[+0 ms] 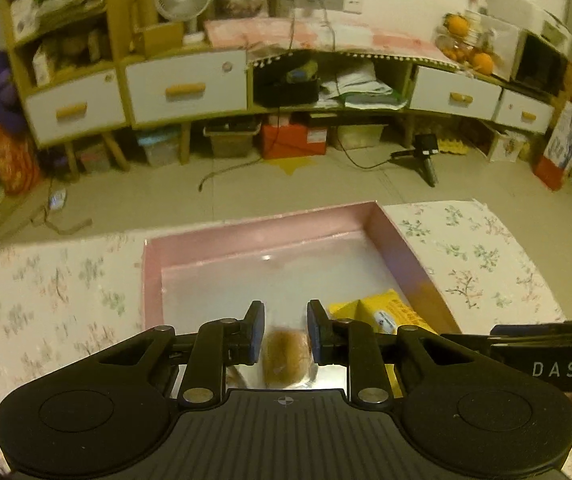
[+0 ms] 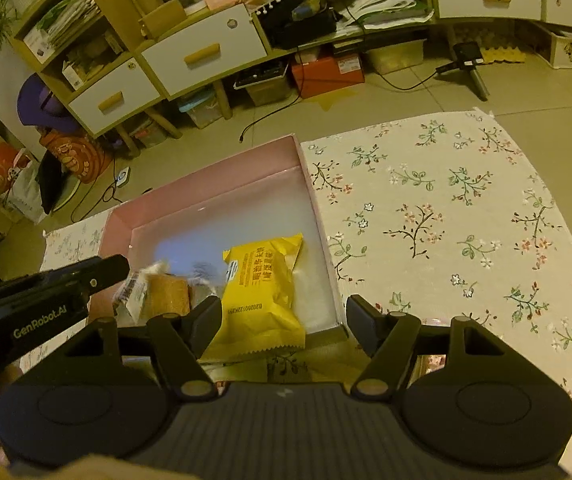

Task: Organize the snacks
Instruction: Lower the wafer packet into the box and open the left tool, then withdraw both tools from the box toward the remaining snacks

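Snack [image 1: 286, 354] between left tool [image 1: 285, 334] pads, wrapper blurred, contact unclear.

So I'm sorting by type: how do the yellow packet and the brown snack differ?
The yellow packet is opaque and printed; the brown snack sits in clear wrap. The yellow packet looks larger. It lies right of the brown snack. Both rest inside the pink box.

Your table [image 2: 446, 220] wears a floral cloth, and a shallow pink box [image 2: 206, 184] lies directly on it, its far edge level with the table's far edge.
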`<state>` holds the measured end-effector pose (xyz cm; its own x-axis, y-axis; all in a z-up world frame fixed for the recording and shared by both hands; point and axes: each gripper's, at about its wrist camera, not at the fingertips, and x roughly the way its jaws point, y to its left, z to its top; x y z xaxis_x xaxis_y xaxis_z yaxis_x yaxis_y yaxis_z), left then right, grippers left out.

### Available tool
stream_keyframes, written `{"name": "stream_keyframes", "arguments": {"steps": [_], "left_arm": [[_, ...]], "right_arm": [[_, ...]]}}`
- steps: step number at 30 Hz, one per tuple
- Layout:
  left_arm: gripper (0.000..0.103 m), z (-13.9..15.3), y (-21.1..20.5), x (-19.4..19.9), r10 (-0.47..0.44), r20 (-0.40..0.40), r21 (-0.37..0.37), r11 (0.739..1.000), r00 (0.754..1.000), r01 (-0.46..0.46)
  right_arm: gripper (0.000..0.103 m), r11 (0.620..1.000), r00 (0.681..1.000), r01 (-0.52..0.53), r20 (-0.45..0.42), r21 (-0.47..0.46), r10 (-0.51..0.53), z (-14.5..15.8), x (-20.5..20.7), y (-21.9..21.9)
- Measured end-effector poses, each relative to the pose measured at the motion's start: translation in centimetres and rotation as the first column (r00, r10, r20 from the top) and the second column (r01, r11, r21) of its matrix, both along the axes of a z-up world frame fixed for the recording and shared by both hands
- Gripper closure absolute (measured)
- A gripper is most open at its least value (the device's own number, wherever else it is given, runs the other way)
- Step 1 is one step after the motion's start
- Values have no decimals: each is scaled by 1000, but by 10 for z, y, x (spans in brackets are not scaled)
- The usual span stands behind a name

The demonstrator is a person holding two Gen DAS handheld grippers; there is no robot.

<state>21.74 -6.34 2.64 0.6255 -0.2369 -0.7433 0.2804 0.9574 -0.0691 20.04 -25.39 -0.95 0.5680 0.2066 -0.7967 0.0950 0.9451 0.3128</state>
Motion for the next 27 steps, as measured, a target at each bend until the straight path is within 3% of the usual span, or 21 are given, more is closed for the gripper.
{"name": "stream_keyframes", "arguments": {"steps": [6, 15, 27], "left_arm": [[56, 1, 15, -19, 3, -26, -3, 1000, 1000, -3], [27, 7, 47, -67, 2, -44, 0, 1000, 999, -2], [14, 1, 90, -123, 30, -56, 12, 1000, 998, -29]], "right_arm": [[34, 1000, 1000, -10, 0, -18, 10, 6, -10, 4], [20, 998, 999, -42, 14, -43, 43, 20, -42, 21], [11, 992, 997, -74, 19, -100, 77, 18, -83, 50]]}}
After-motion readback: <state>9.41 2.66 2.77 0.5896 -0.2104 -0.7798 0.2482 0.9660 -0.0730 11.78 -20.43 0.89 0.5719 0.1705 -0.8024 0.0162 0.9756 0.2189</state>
